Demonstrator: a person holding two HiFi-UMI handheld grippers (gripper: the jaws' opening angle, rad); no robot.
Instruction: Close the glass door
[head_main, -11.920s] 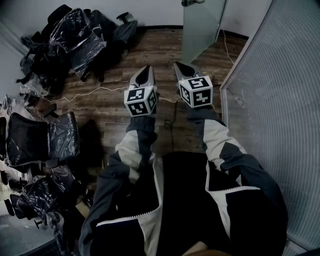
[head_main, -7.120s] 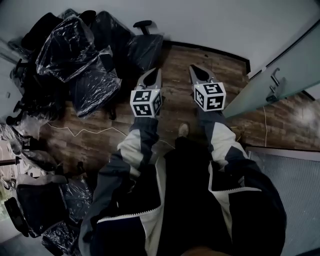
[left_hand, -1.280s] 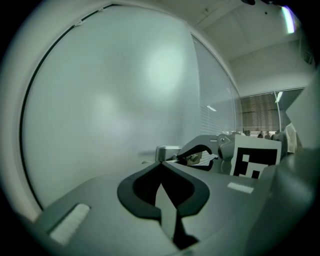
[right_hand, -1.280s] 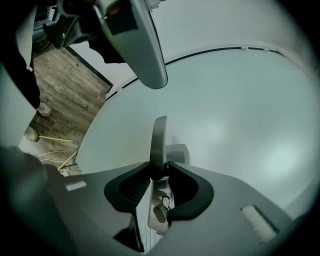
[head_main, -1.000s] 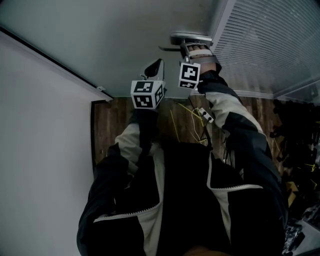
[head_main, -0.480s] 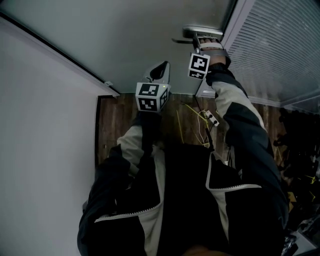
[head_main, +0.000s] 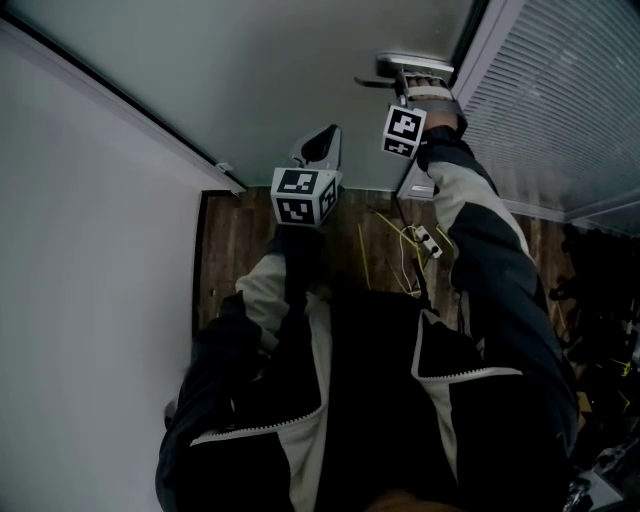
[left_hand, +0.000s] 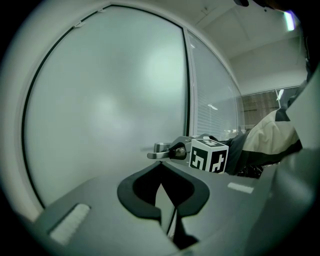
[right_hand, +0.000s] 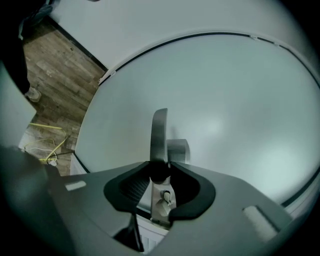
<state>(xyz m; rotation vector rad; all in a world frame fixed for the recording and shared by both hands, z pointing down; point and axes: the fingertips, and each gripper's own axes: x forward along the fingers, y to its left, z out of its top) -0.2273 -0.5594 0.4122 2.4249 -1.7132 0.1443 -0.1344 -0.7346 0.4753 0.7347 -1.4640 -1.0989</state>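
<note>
**Head view**
Right gripper (head_main: 414, 88): fingers clenched on the door handle (head_main: 412, 64), toward 1 o'clock in the frame, its marker cube (head_main: 404, 132) just below.
Left gripper (head_main: 322, 140): fingers pressed together on nothing, tips aimed at 12 o'clock toward the glass door (head_main: 300, 60); contact with the pane not readable.
Handle axis: lying 9 to 3 o'clock, free end toward 9.
Glass door: frosted pane across the top, slatted partition (head_main: 570, 110) at its 3 o'clock edge, wood floor (head_main: 245, 245) at its foot with yellow cables (head_main: 385, 235).

**Left gripper view**
Left gripper (left_hand: 161, 169): tips meeting, nothing between them.
Door handle (left_hand: 159, 151): beyond the tips at 12 o'clock, apart from them, lever lying 9 to 3 with the free end at 9.
Right gripper (left_hand: 179, 150): closed on the lever's 3 o'clock part, marker cube (left_hand: 209, 156) beside it.
Glass door (left_hand: 110, 100): fills the frame from 9 to 12 o'clock.

**Right gripper view**
Right gripper (right_hand: 160, 172): a finger tight on each side of the lever.
Door handle (right_hand: 159, 132): running 6 to 12 o'clock, free end at 12, past the tips.
Glass door (right_hand: 235, 95): right behind the handle.
Wood floor (right_hand: 55, 82): at 10 o'clock.
</note>
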